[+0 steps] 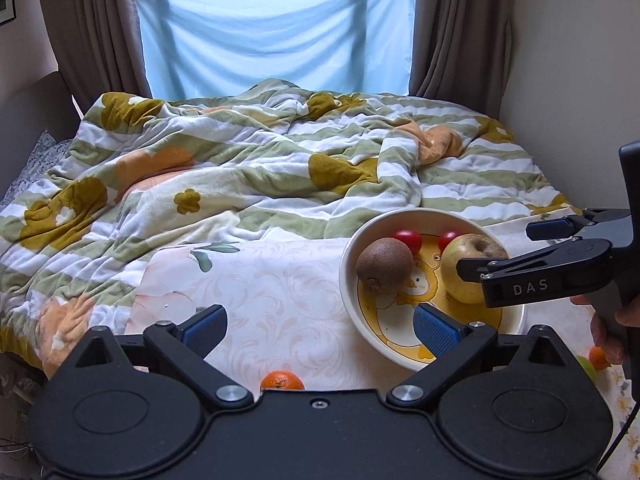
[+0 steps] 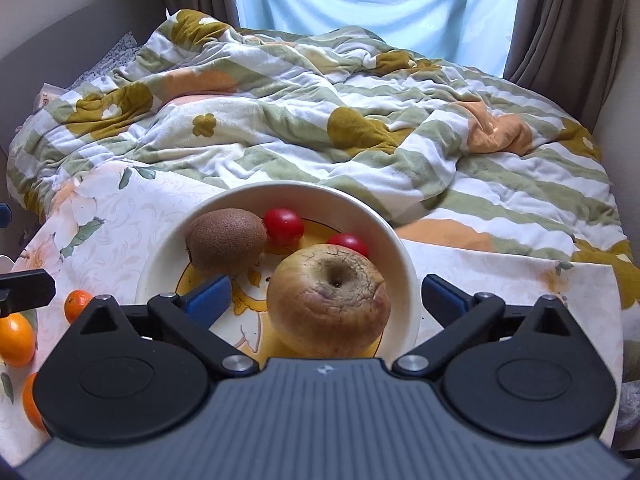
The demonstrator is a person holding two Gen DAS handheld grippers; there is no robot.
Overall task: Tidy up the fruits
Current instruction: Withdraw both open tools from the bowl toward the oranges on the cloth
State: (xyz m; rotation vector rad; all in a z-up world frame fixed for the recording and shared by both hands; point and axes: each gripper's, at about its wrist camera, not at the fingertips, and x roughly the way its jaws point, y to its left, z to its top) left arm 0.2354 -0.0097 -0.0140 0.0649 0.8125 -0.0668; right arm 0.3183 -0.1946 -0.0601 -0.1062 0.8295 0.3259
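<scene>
The bowl (image 2: 404,256) on the flowered tabletop (image 1: 272,280) holds a kiwi (image 2: 226,238), two cherry tomatoes (image 2: 283,221) and a wrinkled apple (image 2: 329,300). The right gripper (image 2: 324,294) straddles the apple, fingers spread, not touching; its side reads "DAS". The left gripper (image 1: 320,328) gapes empty above a tangerine (image 1: 282,381).

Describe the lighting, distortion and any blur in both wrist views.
Left wrist view: daylight through the blue sheet backlights the scene; fisheye bends the curtains and darkens the corners; the bowl is sharp. Right wrist view: the same soft, diffuse light, the apple sharp with a faint shadow, the oranges stretched at the left edge.
</scene>
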